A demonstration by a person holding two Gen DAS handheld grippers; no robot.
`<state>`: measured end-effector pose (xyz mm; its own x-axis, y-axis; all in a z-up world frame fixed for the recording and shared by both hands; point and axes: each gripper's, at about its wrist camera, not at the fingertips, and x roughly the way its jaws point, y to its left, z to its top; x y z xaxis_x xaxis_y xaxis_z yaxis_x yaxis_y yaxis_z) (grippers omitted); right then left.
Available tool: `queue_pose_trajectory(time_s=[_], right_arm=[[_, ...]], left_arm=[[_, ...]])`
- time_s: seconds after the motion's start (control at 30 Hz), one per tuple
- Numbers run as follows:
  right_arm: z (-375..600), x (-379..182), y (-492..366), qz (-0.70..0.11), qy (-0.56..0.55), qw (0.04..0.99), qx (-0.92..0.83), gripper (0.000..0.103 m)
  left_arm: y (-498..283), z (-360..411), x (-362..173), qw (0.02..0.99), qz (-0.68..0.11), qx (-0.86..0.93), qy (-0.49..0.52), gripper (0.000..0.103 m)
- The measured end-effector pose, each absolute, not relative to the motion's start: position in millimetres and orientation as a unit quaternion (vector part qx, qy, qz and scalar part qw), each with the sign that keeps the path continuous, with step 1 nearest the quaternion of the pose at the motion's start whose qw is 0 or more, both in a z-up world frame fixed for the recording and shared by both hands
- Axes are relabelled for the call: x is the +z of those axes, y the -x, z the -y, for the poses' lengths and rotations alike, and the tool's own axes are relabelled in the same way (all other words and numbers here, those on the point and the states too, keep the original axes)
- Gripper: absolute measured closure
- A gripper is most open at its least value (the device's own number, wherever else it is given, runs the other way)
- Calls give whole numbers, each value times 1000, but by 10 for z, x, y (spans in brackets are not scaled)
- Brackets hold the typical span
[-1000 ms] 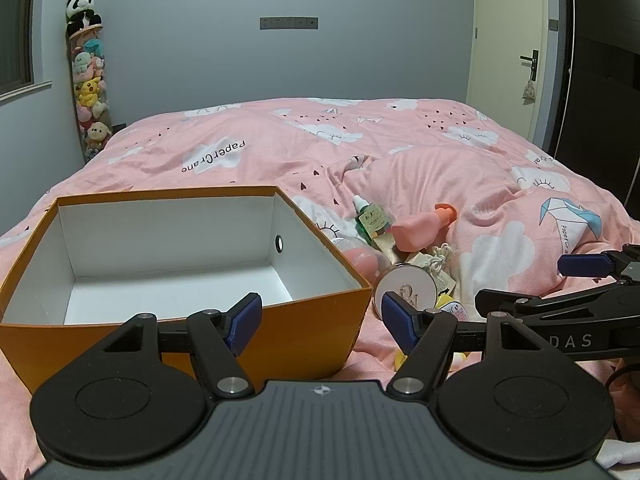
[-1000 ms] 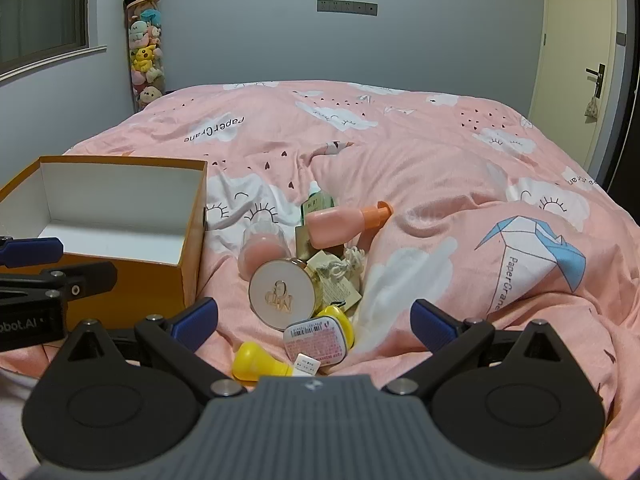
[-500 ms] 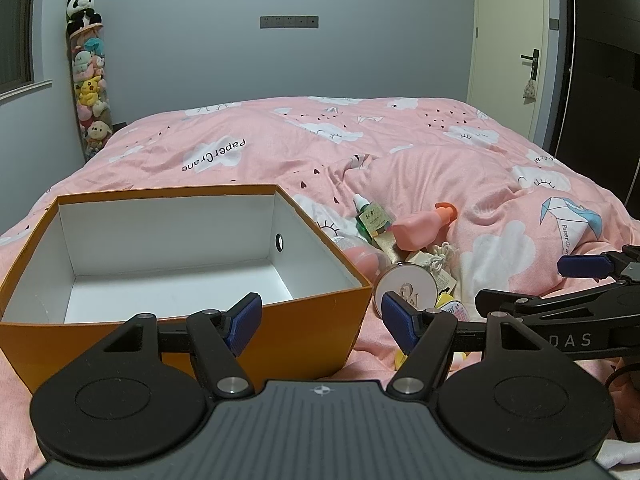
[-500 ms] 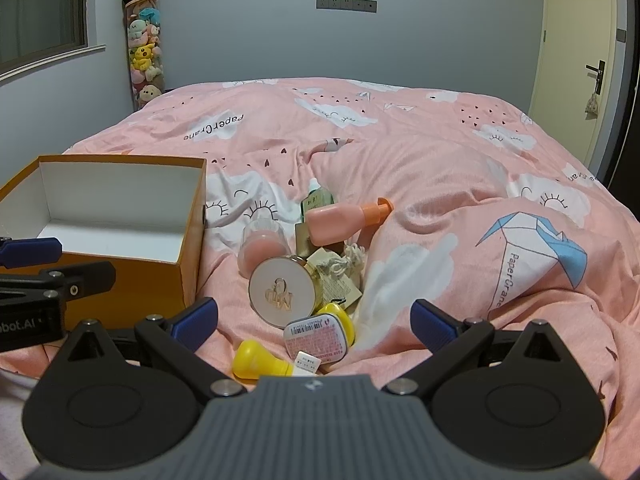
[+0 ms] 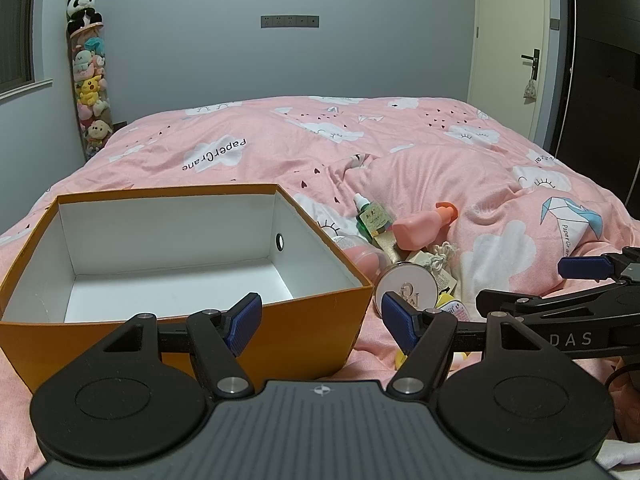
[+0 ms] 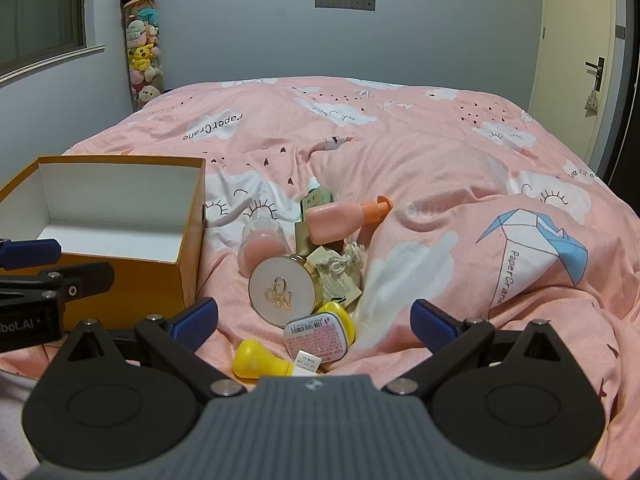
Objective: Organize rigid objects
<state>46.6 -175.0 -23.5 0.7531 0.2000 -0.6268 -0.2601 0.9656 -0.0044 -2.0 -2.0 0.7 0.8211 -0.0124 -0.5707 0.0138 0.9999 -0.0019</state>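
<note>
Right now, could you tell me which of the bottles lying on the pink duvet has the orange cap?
The large pink plastic bottle; the small green bottle behind it has a white cap, and the yellow bottle sits nearest the right gripper.

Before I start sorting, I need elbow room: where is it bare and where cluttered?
Bare: the inside of the orange box, and the quilt right of the pink bottle. Crowded: the heap between box and bottle, around the round compact.
</note>
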Motion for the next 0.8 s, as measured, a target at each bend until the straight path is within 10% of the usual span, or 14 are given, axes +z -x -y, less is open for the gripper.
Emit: queue_pose_trajectory(time_s=[0.8], right_arm=[[1772, -235, -481, -333, 40, 934, 121, 3]], left_arm=[[19, 22, -22, 954, -301, -6, 0, 22]])
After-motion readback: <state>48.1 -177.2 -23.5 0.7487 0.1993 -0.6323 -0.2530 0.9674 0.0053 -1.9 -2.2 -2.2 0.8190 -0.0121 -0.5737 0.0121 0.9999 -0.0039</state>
